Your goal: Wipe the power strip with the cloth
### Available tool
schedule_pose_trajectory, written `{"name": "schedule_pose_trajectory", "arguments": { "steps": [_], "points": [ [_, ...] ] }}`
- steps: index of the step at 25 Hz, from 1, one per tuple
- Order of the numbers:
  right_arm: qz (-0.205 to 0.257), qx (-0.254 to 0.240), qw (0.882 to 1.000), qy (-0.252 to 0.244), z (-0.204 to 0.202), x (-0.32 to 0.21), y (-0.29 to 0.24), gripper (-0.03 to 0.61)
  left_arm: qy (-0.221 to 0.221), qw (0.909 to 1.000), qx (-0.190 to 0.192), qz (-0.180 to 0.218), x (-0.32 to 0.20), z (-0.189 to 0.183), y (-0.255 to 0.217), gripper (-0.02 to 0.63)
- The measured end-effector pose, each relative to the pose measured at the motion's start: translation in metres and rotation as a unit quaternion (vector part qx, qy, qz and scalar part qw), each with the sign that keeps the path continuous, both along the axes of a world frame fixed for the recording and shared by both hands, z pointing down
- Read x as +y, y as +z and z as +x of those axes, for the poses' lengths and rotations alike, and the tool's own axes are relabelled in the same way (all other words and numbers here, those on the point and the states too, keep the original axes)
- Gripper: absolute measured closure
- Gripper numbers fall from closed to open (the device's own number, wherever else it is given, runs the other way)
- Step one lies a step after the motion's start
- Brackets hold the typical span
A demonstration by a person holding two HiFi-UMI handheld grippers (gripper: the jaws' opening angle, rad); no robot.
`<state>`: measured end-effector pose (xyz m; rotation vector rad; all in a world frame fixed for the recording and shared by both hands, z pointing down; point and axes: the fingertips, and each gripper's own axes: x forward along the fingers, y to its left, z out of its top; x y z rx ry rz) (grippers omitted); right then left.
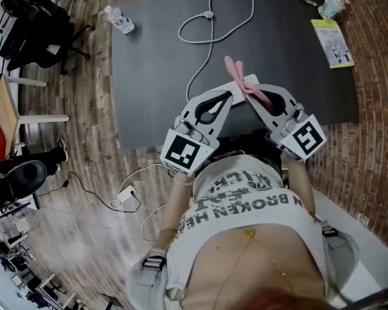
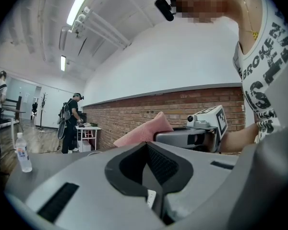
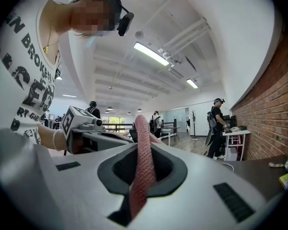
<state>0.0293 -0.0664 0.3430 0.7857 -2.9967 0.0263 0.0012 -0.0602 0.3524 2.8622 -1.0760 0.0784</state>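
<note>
**Cloth gripped, power strip just past the tips**

Our right gripper (image 3: 140, 174) is clamped on the pink cloth (image 1: 236, 73), which stands up from between its jaws as a folded band. Our left gripper (image 2: 153, 176) is fully closed. A white sliver shows low between its jaws, and we cannot tell what it is.

The power strip (image 1: 251, 80) lies on the dark table (image 1: 149, 57), just beyond both tips and under the cloth. It is a little nearer the right gripper, so we judge the wipe to be that hand's job. Only a small white corner shows, so its long axis is unclear. The white cable (image 1: 210, 15) runs in under the left gripper, which suggests it lies crosswise.
</note>
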Motion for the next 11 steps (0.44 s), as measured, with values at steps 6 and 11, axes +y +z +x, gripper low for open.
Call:
{"name": "schedule_pose_trajectory", "arguments": {
  "steps": [6,11],
  "points": [
    [-0.001,0.005,1.000,-0.006,-0.0036,0.0011,0.0011,0.561,0.002,1.0000,-0.004,-0.002,0.0015,-0.0009,0.0018,0.606],
    [-0.003,0.009,1.000,-0.007,-0.0065,0.0009,0.0015,0.561,0.000,1.0000,0.000,-0.008,0.0018,-0.0022,0.0022,0.606]
  ]
}}
